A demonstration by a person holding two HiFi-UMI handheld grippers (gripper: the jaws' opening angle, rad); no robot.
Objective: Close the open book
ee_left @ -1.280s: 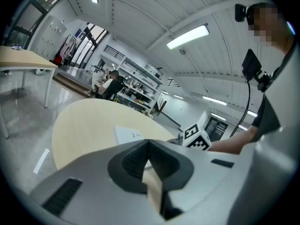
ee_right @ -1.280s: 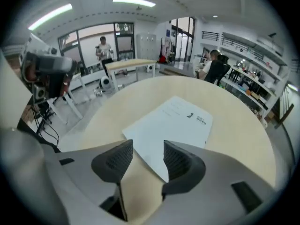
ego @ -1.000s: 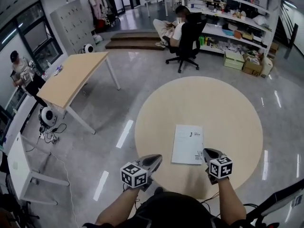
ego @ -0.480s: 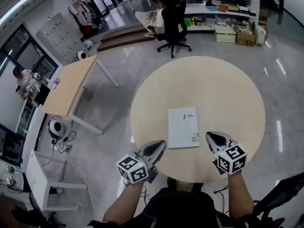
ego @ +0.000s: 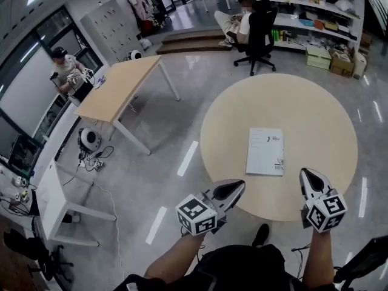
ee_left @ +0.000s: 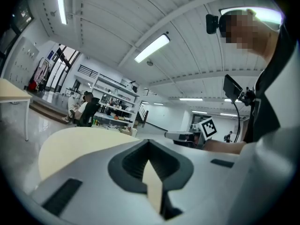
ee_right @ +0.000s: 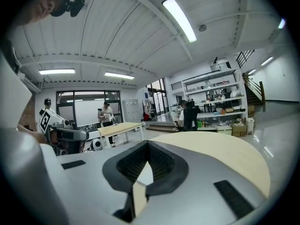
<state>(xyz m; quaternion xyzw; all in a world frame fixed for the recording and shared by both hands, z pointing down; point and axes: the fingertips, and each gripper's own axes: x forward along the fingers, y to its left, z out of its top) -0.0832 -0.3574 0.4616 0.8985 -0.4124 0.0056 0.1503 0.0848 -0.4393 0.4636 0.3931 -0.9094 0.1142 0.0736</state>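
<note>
Book point(ego: 265, 152) lies closed on the round table point(ego: 315, 114), right of centre. Below it hover the left gripper point(ego: 238, 186) and right gripper point(ego: 307, 174), both jaws pressed together, empty.

Open worktop point(ego: 315, 114) ahead of left claw point(ego: 236, 187) and right claw point(ego: 306, 174) — only a flat book point(ego: 265, 151) between, just beyond them.
</note>
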